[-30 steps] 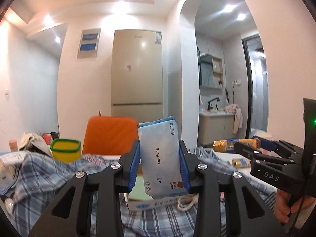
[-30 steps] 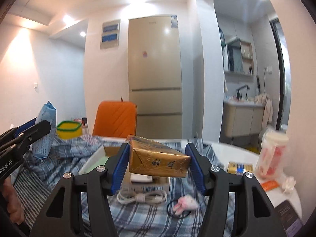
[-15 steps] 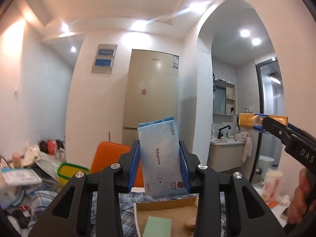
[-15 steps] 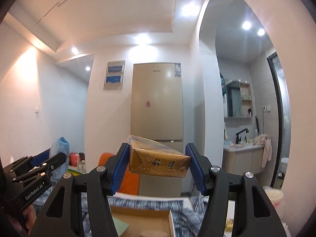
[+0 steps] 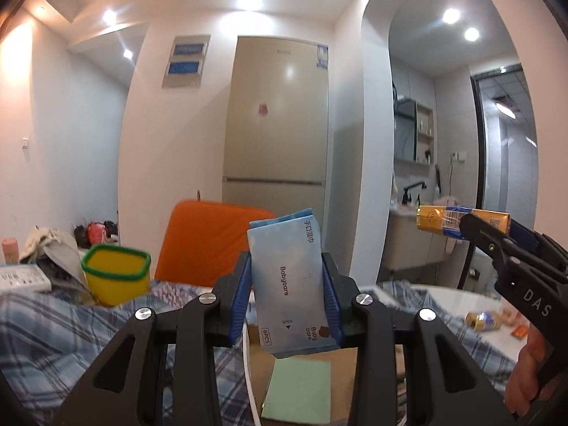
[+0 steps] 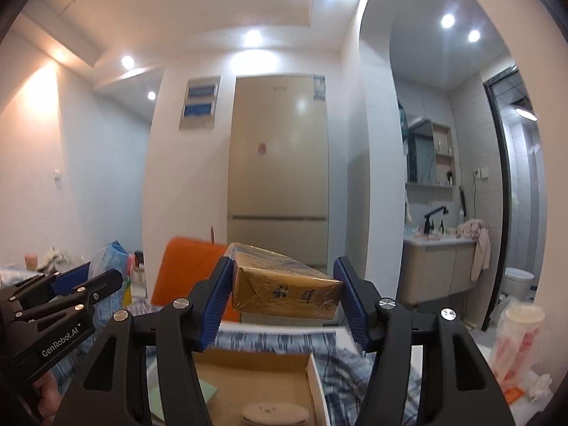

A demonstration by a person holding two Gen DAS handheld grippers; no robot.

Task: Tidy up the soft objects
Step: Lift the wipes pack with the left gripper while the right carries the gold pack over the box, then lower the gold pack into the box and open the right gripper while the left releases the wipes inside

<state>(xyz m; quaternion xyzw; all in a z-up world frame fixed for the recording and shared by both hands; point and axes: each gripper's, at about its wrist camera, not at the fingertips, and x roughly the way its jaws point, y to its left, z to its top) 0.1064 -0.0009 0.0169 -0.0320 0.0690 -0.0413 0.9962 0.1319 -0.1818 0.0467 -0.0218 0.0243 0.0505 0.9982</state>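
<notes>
My left gripper [image 5: 289, 296] is shut on a pale blue wet-wipes pack [image 5: 289, 284], held upright over an open cardboard box [image 5: 259, 358] with a green pad [image 5: 298, 388] inside. At the right of that view, the right gripper [image 5: 488, 232] carries a gold tissue pack [image 5: 435, 218]. In the right wrist view my right gripper [image 6: 284, 298] is shut on that gold tissue pack [image 6: 284, 289], above the same box [image 6: 248, 372]. The left gripper [image 6: 87, 280] with the blue pack [image 6: 110, 257] shows at the left.
A plaid cloth [image 5: 46, 330] covers the table. A yellow tub with a green rim [image 5: 115, 273] stands at the left, an orange chair back [image 5: 209, 245] behind. A round white object [image 6: 273, 415] lies in the box. A plastic cup [image 6: 518, 340] stands at the right. A fridge [image 5: 277, 142] is beyond.
Both grippers tipped up toward the ceiling half a second ago and have come back down, now closer over the cardboard box. Each keeps hold of its pack.
</notes>
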